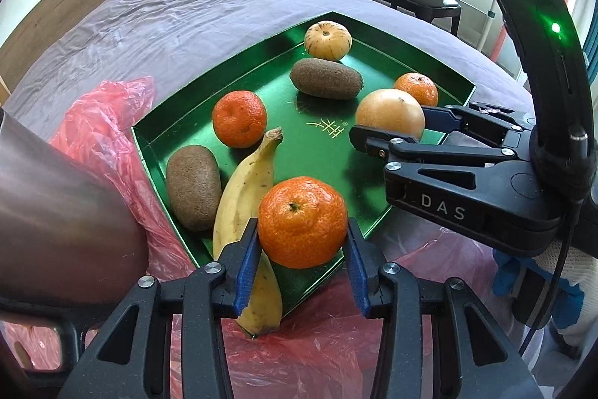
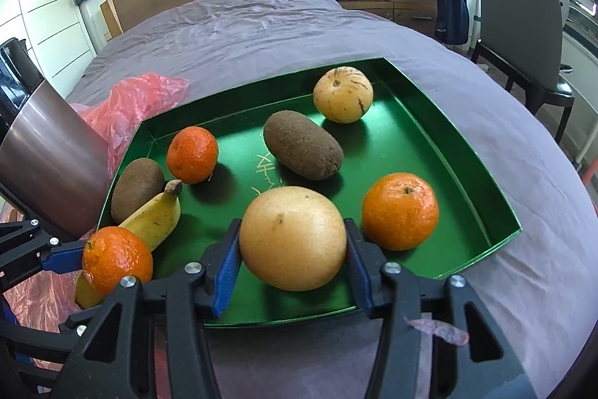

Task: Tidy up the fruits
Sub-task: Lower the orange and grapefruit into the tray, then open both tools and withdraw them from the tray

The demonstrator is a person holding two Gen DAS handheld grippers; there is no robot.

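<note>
We see our left gripper [image 1: 302, 242] closed on a mandarin [image 1: 302, 221], its blue pads against the fruit's two sides, above the near corner of the green tray [image 1: 258, 73], just beside the banana [image 1: 243, 212]. Our right gripper [image 2: 292, 260] is clamped on a large yellow round fruit [image 2: 292, 237] over the tray's near edge, a second mandarin [image 2: 400, 210] just to its right. The tray lies on a purple bed [image 2: 261, 25].
</note>
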